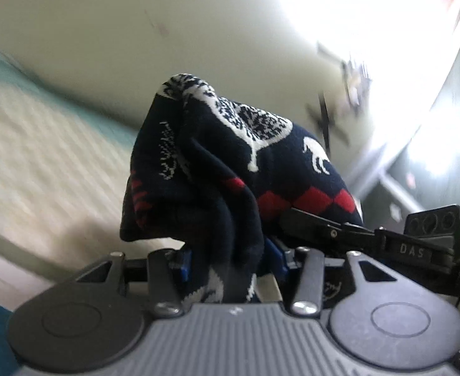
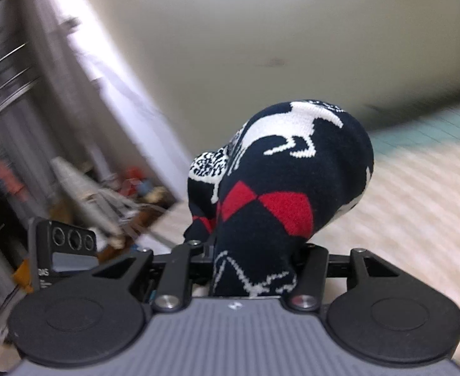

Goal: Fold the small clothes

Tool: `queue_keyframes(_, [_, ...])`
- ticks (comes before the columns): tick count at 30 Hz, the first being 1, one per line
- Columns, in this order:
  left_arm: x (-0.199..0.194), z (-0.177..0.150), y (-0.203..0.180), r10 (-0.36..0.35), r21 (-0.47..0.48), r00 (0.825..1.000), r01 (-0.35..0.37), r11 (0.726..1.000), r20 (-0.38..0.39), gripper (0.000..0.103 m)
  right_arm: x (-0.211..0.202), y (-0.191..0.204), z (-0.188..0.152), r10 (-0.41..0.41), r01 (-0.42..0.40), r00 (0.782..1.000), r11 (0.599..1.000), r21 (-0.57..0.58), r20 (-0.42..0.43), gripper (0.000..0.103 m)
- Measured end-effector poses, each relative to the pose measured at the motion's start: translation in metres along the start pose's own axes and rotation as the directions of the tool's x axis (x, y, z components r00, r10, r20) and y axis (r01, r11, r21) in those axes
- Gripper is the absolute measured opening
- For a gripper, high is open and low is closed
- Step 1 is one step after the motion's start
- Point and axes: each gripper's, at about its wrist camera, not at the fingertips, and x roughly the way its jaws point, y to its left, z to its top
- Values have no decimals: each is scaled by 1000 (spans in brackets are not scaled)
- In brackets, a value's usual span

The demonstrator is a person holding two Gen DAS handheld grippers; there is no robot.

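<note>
A small navy knitted garment [image 1: 230, 163] with white animal and tree figures and red diamonds is bunched up and held in the air. My left gripper [image 1: 230, 260] is shut on one part of it; the cloth hides the fingertips. In the right wrist view the same garment [image 2: 286, 181] bulges over my right gripper [image 2: 255, 269], which is shut on another part. The right gripper's body [image 1: 418, 244] shows at the right of the left wrist view, close beside the cloth. The left gripper's body [image 2: 63, 250] shows at the left of the right wrist view.
A cream striped bedspread [image 1: 41, 163] with a teal edge lies below; it also shows in the right wrist view [image 2: 402, 203]. A pale wall [image 1: 167, 31] is behind. A bright window [image 1: 371, 31] glares at the right. Cluttered shelves [image 2: 73, 172] stand at the left of the right wrist view.
</note>
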Motion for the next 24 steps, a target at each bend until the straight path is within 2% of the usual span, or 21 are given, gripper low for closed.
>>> queue_keyframes(3, [-46,39,25,124,23,983,-128,991,131,43,62,39,37,118,-121,992,987,-105,-37,46])
queue_keyframes(6, [-70,81,61,261,-3,942,-266,964,212,43,135,65,71,194,-206,978,959,-193,-79,44])
queue_keyframes(10, [-62,127,119,405,-78,883,-398,914,238,44,235,74,105,235,-255,965,946,-200,-116,45])
queue_keyframes(12, [-45,136,151,486,-116,845,-472,874,224,45,288,69,110,195,-224,970,949,-224,-143,60])
queue_keyframes(14, [-18,139,195,576,-157,803,-556,816,153,48,333,51,104,48,-77,990,971,-228,-131,71])
queue_keyframes(15, [-5,137,213,621,-172,778,-601,780,99,46,347,41,98,-36,9,992,973,-229,-117,71])
queue_keyframes(16, [9,131,229,665,-188,746,-649,737,31,45,356,30,91,-112,85,988,969,-233,-107,71])
queue_keyframes(17, [14,125,236,680,-197,733,-666,719,7,44,356,19,83,-141,114,984,966,-230,-109,71])
queue_keyframes(19, [10,111,235,682,-210,728,-658,723,65,45,340,2,70,-144,121,985,969,-214,-96,71])
queue_keyframes(21, [5,101,222,699,-210,710,-673,709,85,48,316,-6,60,-155,138,986,968,-210,-66,74])
queue_keyframes(23, [-1,95,204,729,-214,675,-701,681,108,51,286,-12,51,-152,141,987,973,-182,-50,76])
queue_keyframes(24, [-5,90,191,743,-215,659,-713,667,120,56,283,-5,49,-151,141,987,976,-165,-48,78])
